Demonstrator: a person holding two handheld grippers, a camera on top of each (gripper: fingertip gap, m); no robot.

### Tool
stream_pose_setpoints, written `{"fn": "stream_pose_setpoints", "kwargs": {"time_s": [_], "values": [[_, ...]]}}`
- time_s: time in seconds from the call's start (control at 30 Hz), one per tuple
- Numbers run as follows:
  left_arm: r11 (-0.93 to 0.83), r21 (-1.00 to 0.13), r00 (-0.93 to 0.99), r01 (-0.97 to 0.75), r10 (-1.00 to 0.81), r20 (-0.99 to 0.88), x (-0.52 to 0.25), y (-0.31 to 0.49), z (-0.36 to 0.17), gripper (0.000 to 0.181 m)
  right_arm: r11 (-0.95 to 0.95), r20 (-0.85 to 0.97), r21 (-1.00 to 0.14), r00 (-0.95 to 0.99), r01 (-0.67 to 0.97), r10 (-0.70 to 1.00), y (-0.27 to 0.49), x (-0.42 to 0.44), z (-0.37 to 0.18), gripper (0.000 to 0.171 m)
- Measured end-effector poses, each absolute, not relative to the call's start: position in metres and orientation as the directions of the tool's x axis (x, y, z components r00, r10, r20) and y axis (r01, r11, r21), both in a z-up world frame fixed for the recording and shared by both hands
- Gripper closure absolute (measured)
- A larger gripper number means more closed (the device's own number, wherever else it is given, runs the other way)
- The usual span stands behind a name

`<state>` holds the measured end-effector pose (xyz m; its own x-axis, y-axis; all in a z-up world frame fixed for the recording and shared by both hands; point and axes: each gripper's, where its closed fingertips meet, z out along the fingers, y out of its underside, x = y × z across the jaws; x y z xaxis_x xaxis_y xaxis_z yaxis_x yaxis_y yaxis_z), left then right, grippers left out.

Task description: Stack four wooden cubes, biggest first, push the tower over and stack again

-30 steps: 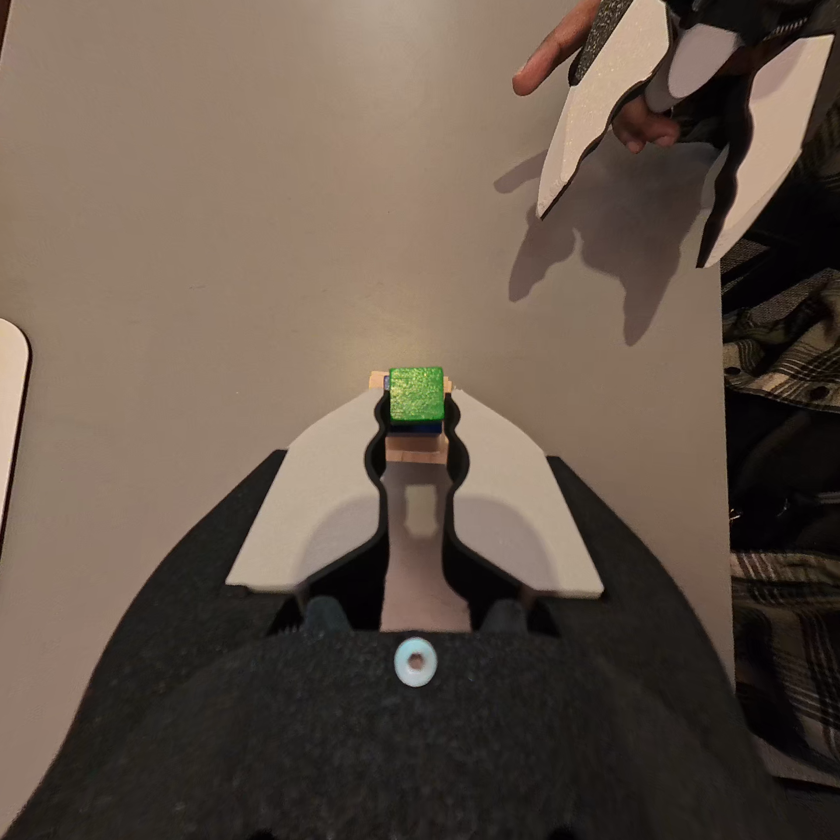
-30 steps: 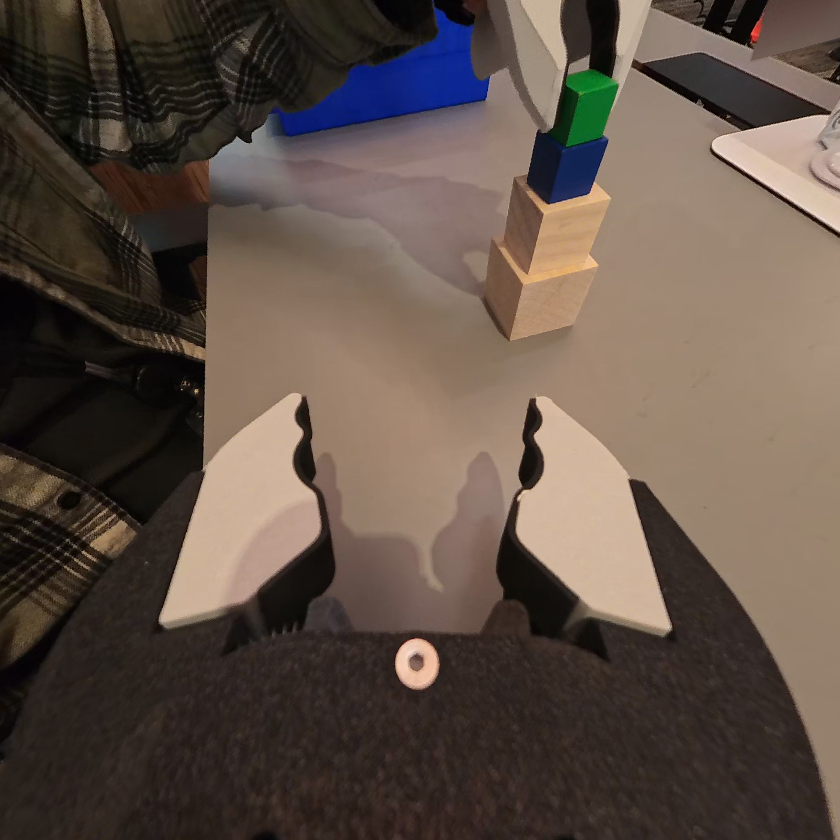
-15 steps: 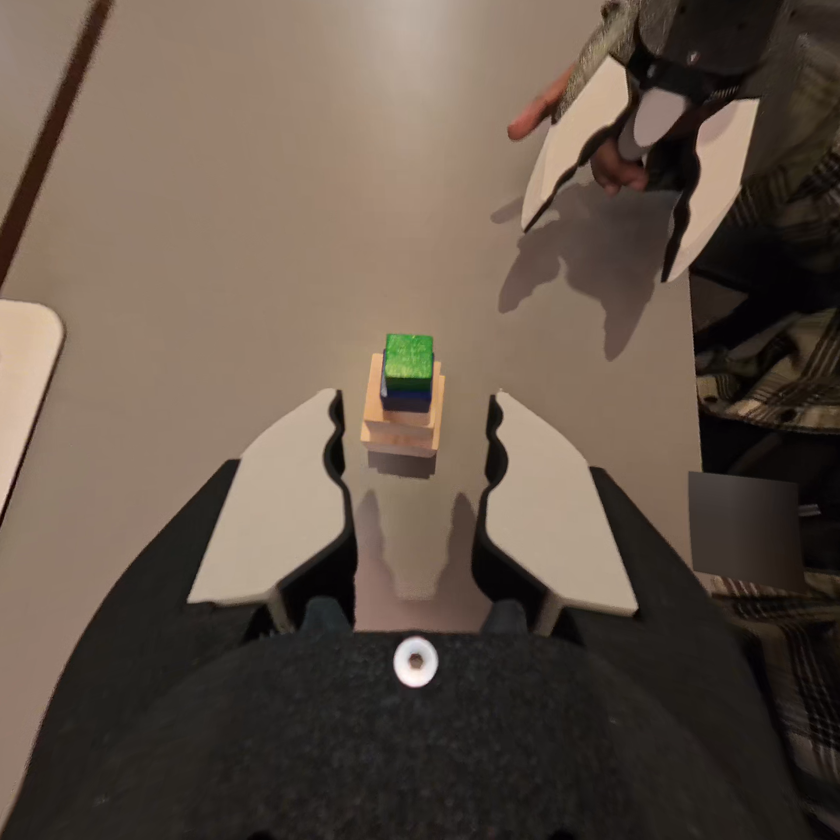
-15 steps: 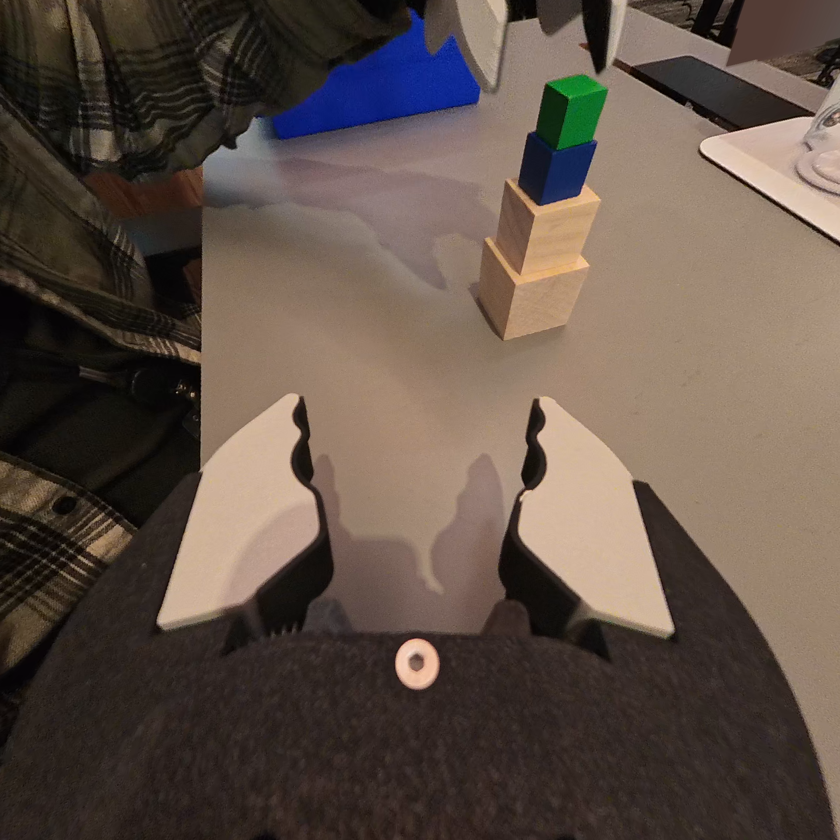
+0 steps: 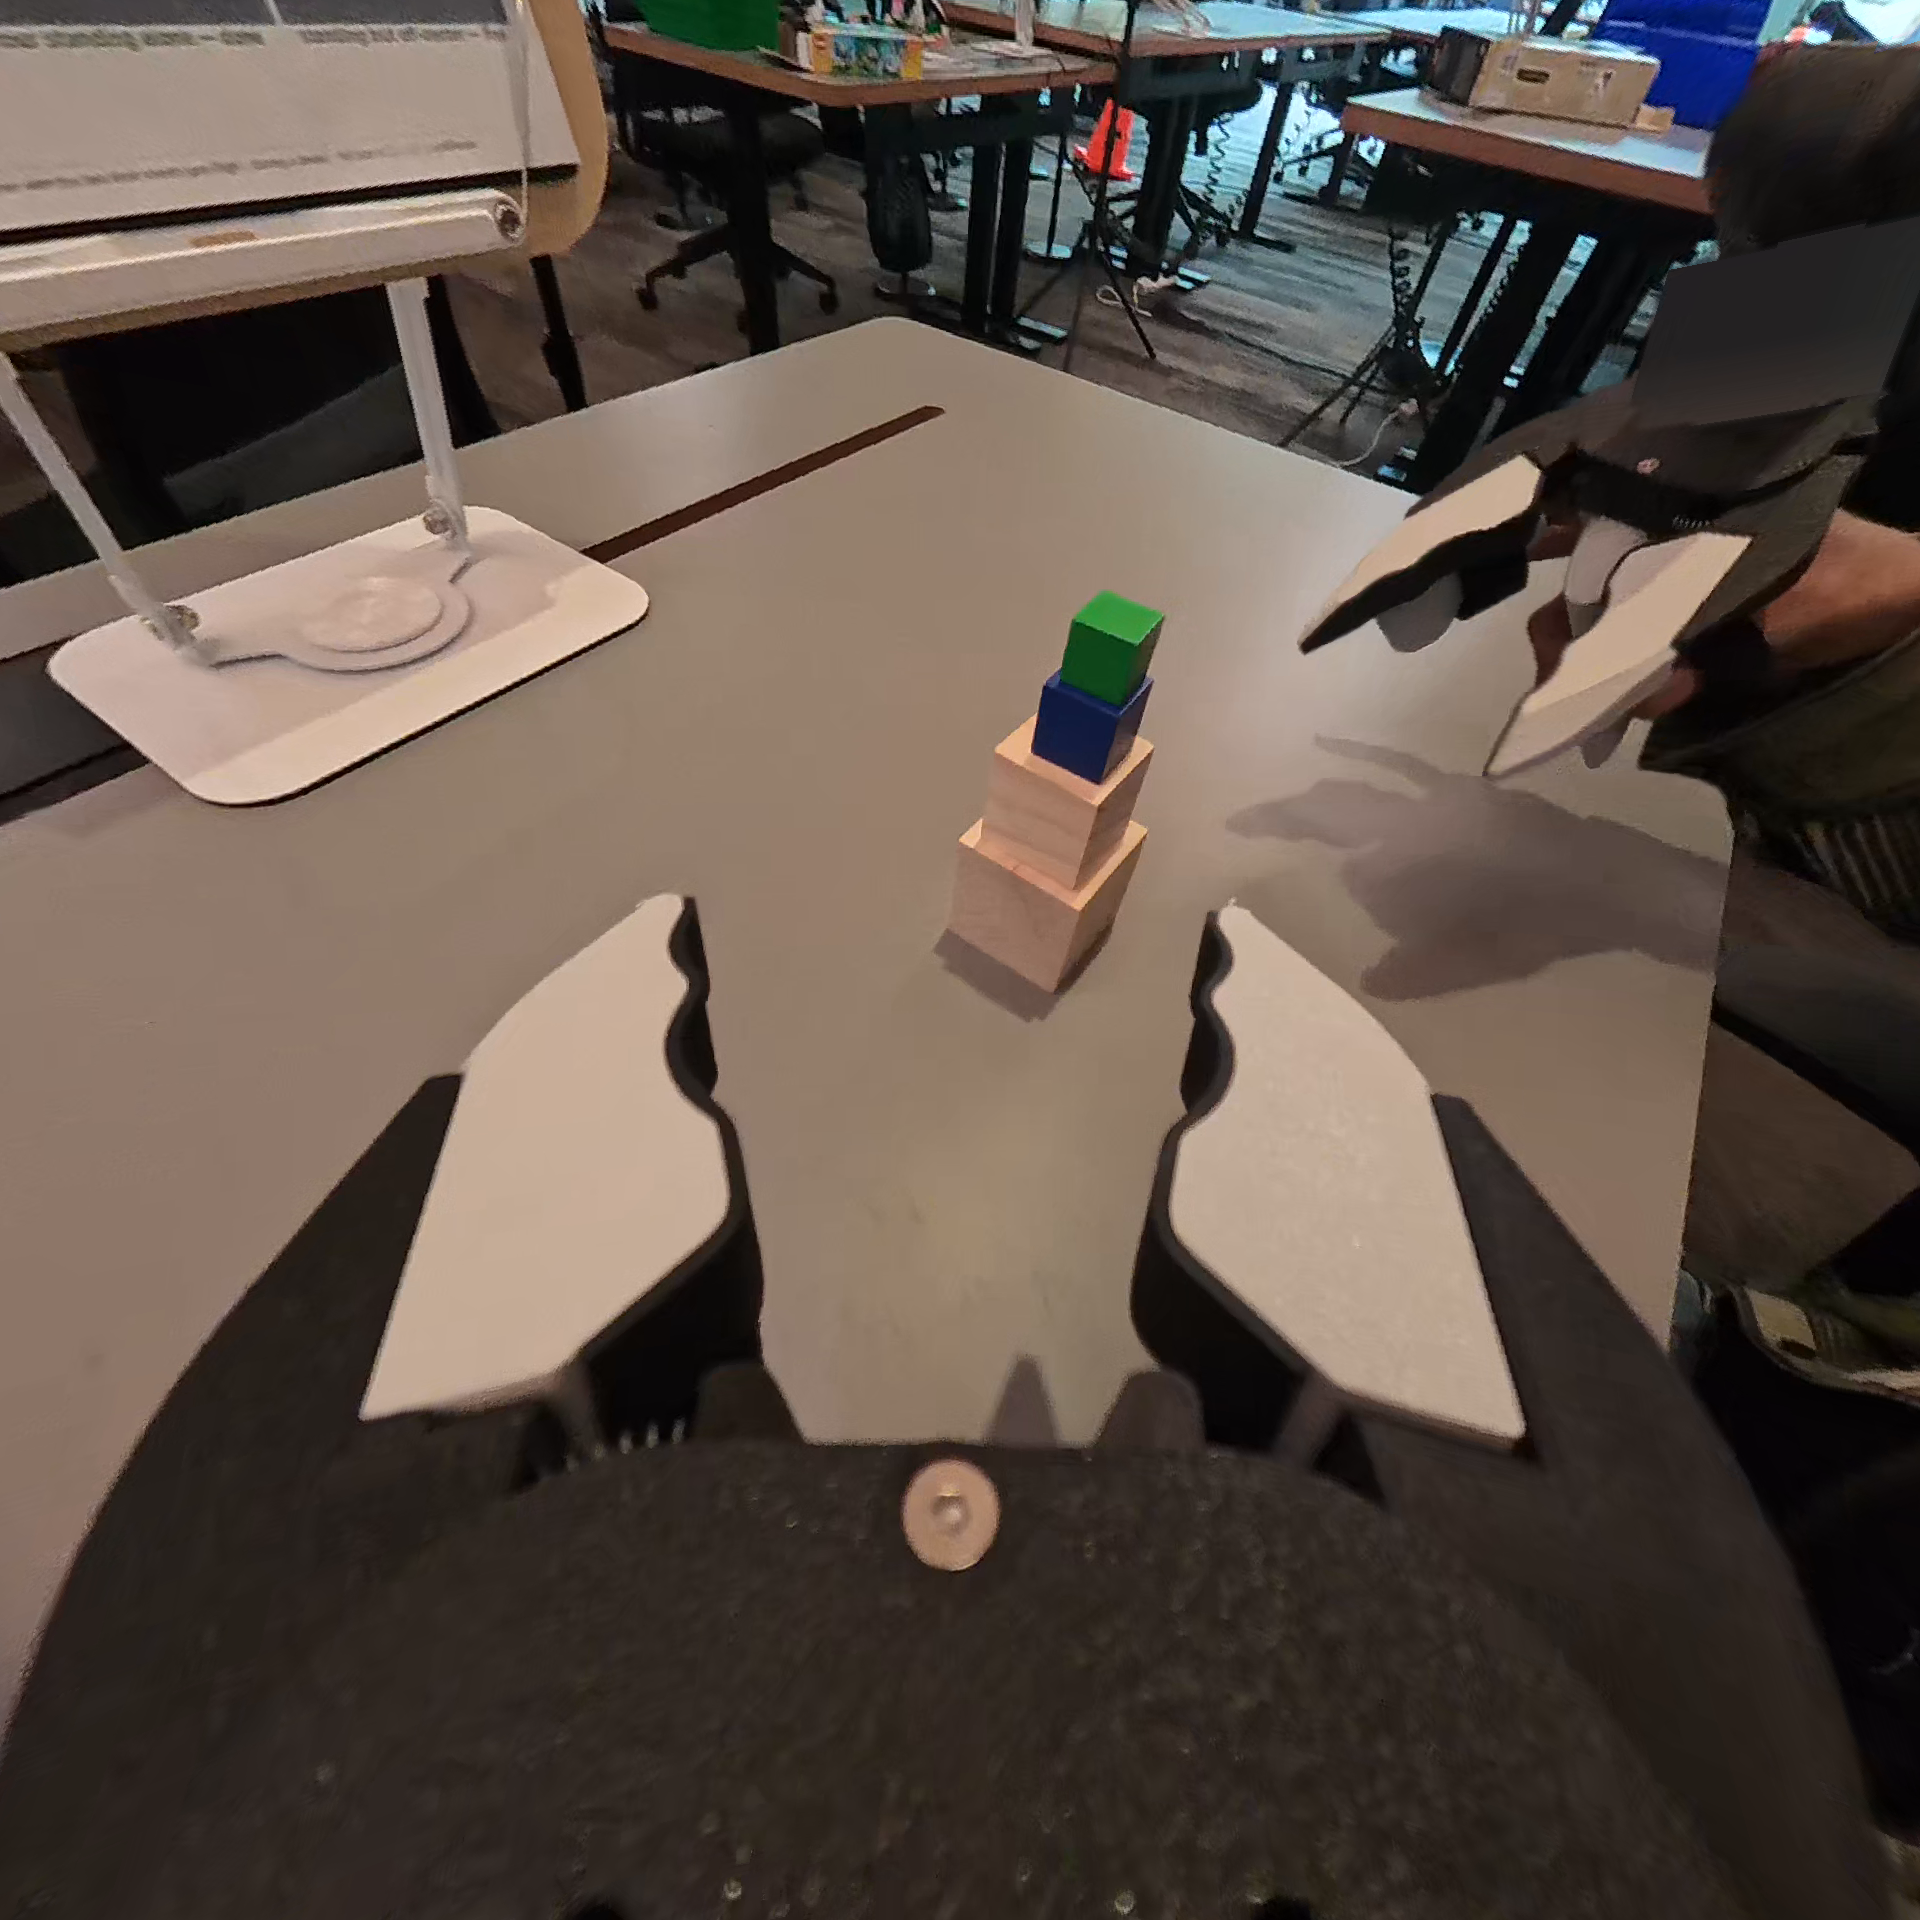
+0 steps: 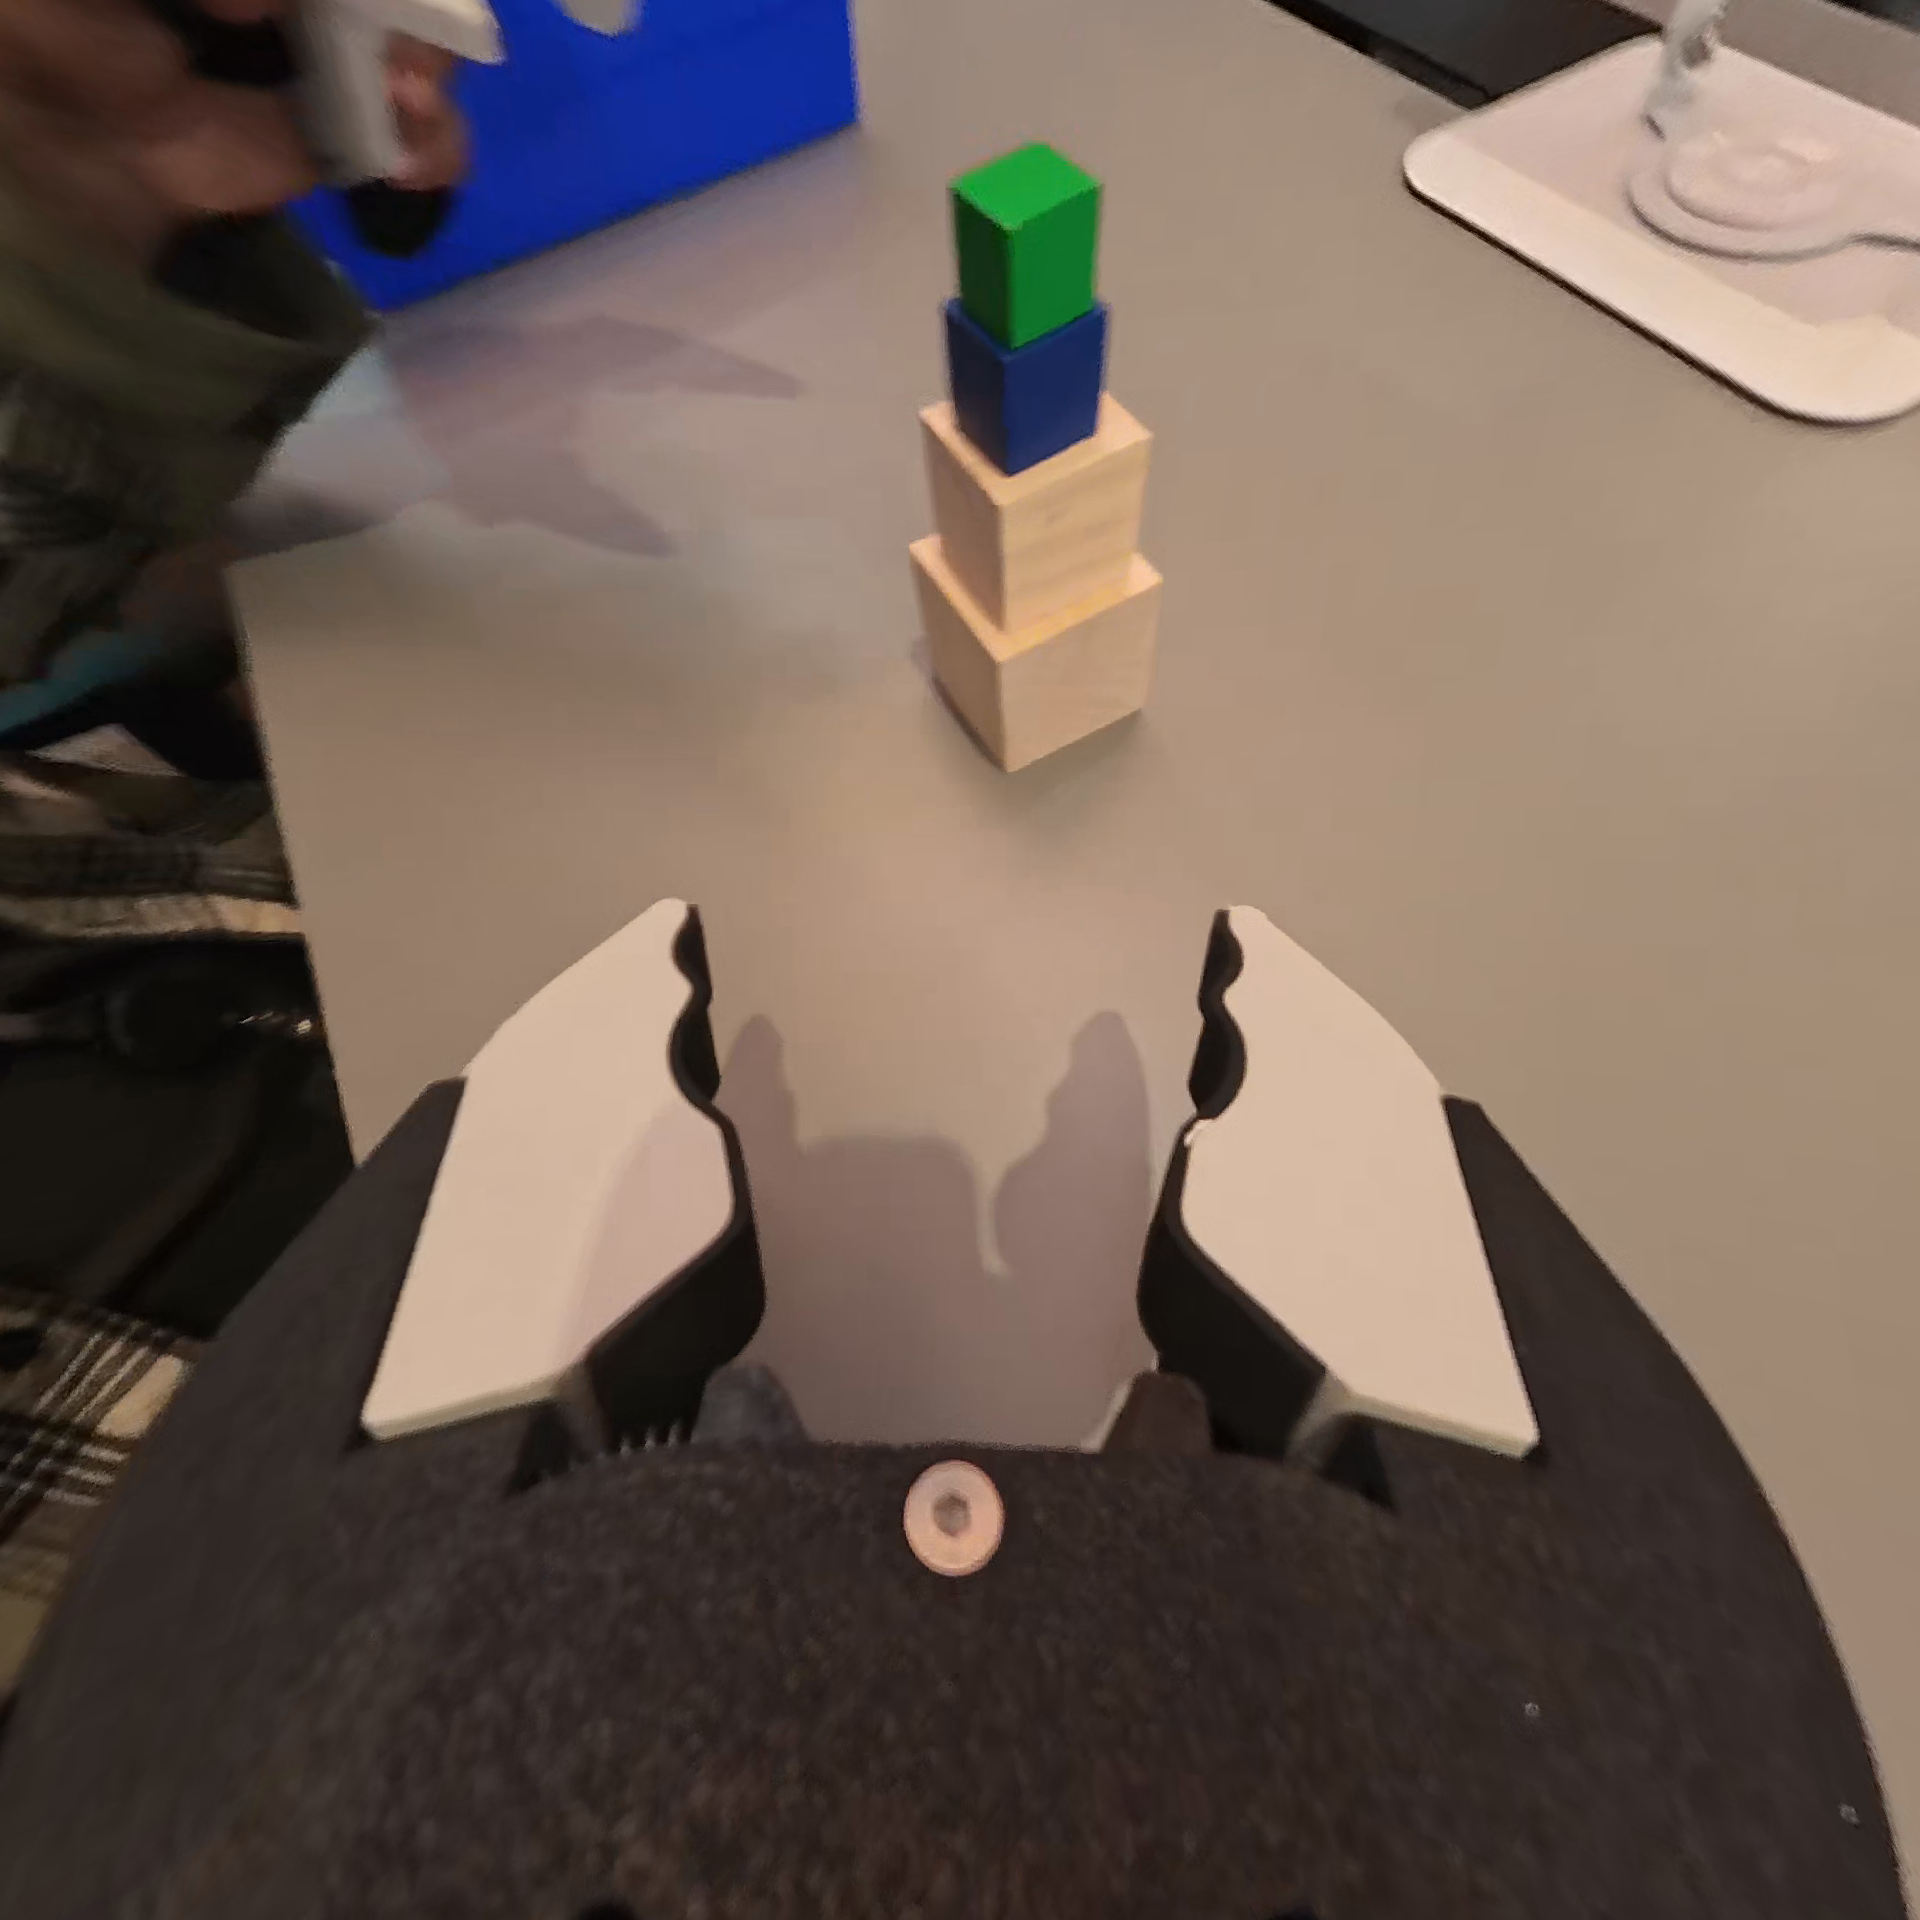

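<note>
stepped wooden cube tower (image 5: 1055, 821)

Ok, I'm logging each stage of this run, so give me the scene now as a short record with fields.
tower: four cubes, standing upright
order from bottom: large plain cube, smaller plain cube, blue cube, green cube
left hand-held gripper: open, empty, clear of tower
right hand-held gripper: open, empty, clear of tower
surface: grey table
stage: tower built, not yet pushed

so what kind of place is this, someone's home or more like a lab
Most likely a shared office or lab workroom, not a home. Behind the grey work table stand rows of brown-topped desks on black legs, black wheeled office chairs and a cardboard box on one desk.
</note>
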<state>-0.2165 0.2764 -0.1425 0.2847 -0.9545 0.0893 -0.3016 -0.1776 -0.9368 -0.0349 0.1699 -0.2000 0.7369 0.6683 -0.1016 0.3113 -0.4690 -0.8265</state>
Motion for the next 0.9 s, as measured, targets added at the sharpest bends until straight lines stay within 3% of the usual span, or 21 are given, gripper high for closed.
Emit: {"fn": "stream_pose_setpoints", "kwargs": {"time_s": [0.07,0.2,0.33,0.57,0.9], "values": [[-0.169,-0.946,0.29,-0.277,-0.953,0.086,-0.221,0.272,-0.142,0.094,-0.508,-0.091,-0.796,0.764,0.33,0.638,0.176,-0.033,-0.199,0.087],[-0.158,-0.959,0.281,-0.234,-0.956,0.089,-0.23,0.264,-0.136,0.099,-0.645,-0.149,-0.695,0.814,0.317,0.561,0.18,-0.03,-0.197,0.129],[-0.119,-0.968,0.326,-0.223,-0.944,0.042,-0.248,0.266,-0.125,0.1,-0.832,-0.379,-0.548,0.862,0.083,0.336,0.191,-0.034,-0.203,0.171],[-0.1,-0.976,0.328,-0.196,-0.944,0.031,-0.268,0.262,-0.115,0.103,-0.879,-0.451,-0.467,0.88,-0.094,0.146,0.223,-0.046,-0.213,0.171],[-0.069,-0.979,0.309,-0.194,-0.951,0.006,-0.273,0.259,-0.108,0.106,-0.885,-0.477,-0.457,0.865,-0.092,0.156,0.254,-0.081,-0.222,0.171]]}}
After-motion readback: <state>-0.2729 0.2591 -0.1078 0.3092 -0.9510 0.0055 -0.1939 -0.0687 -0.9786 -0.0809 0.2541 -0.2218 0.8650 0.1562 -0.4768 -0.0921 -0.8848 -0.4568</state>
